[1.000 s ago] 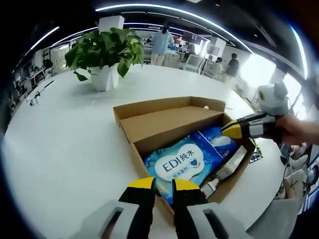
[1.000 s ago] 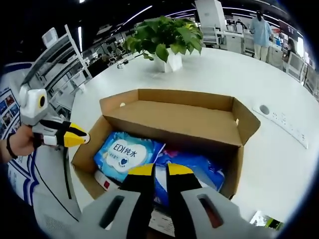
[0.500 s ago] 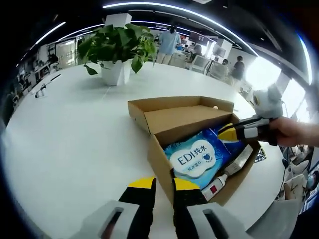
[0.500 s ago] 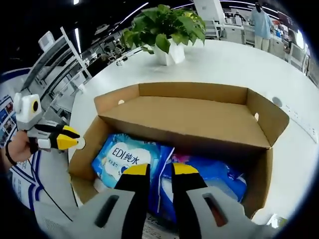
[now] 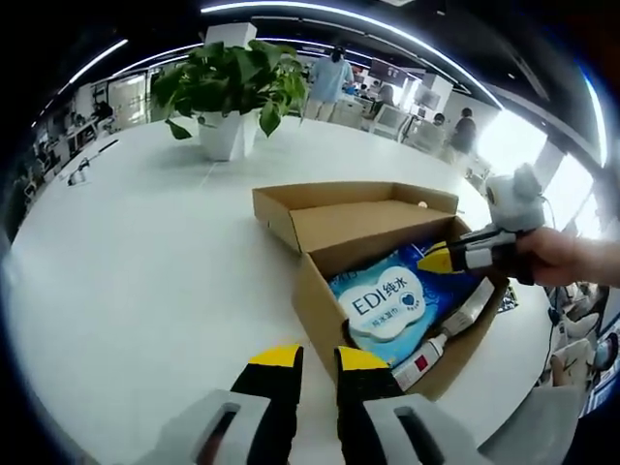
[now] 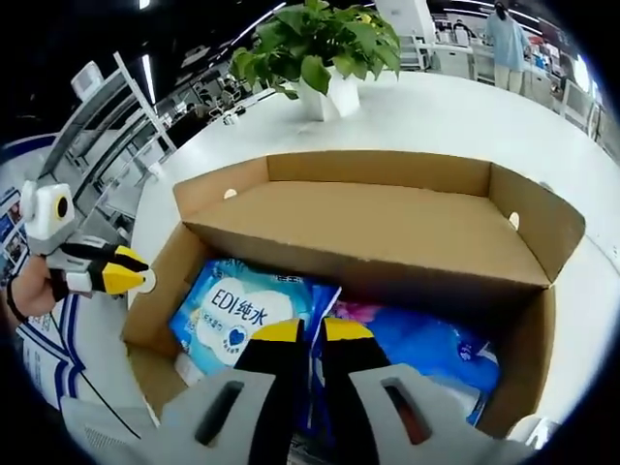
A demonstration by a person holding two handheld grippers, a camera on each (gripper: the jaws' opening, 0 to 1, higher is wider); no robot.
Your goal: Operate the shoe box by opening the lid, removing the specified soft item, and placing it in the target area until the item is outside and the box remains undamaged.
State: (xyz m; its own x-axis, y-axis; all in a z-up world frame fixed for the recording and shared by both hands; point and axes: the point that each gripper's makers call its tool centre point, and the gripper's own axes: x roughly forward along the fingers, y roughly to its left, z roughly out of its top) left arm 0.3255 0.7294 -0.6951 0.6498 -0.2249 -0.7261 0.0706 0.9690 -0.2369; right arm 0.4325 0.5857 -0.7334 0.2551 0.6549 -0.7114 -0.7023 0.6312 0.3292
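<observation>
An open cardboard shoe box stands on the white table, its lid folded back behind it. Inside lies a blue and white "EDI" wipes pack, a second blue soft pack and a white tube with a red label. My right gripper is shut, its tips low in the box between the two packs; whether they touch a pack I cannot tell. My left gripper is shut with nothing in it, just outside the box's near corner.
A potted green plant stands on the table beyond the box. A person's hand holds the right gripper. People and desks are far behind. Bare white table spreads left of the box.
The right gripper has dipped deeper into the box and its jaws have drawn closer together. The left gripper's view has drifted slightly; the box and packs lie as before.
</observation>
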